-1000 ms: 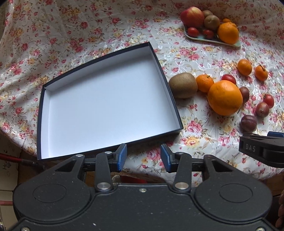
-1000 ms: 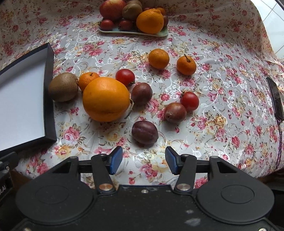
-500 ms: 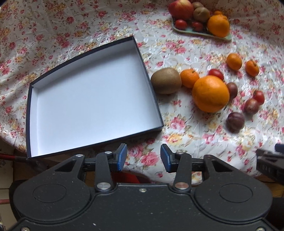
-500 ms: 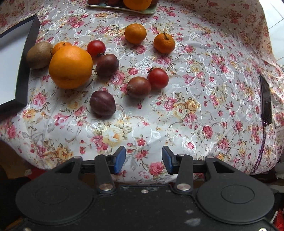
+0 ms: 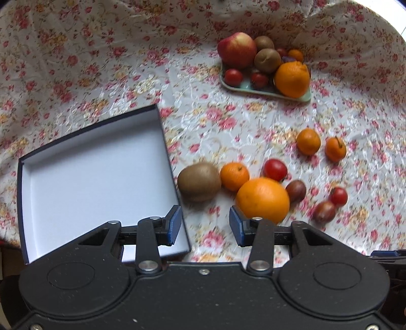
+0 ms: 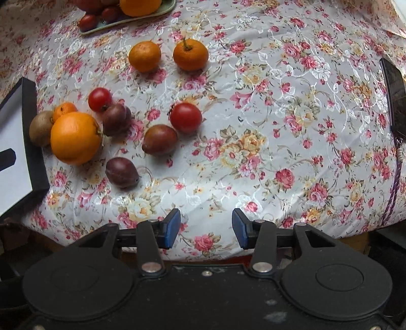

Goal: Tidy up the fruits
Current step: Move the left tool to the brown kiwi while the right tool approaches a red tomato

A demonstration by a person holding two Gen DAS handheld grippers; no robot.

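Loose fruit lies on the floral cloth: a big orange [image 5: 262, 199] [image 6: 75, 137], a kiwi [image 5: 199, 181] [image 6: 40, 128], mandarins [image 5: 308, 141] [image 6: 144, 56], tomatoes [image 5: 275, 169] [image 6: 185, 117] and dark plums [image 6: 121, 172] [image 5: 324, 212]. An empty dark box with a white inside [image 5: 96, 182] [image 6: 28, 132] sits left of them. My left gripper [image 5: 205, 226] is open, just in front of the kiwi and the orange, its left finger over the box's corner. My right gripper [image 6: 206, 226] is open over the table's front edge, nothing between its fingers.
A pale green plate [image 5: 264, 92] [image 6: 127, 21] at the back holds an apple, kiwis, tomatoes and an orange. A dark phone [image 6: 394, 94] with a purple cord lies at the right edge of the table. The cloth hangs over the front edge.
My left gripper has swung right and moved forward towards the kiwi and orange. My right gripper has drifted right, so the fruit now sits to its left.
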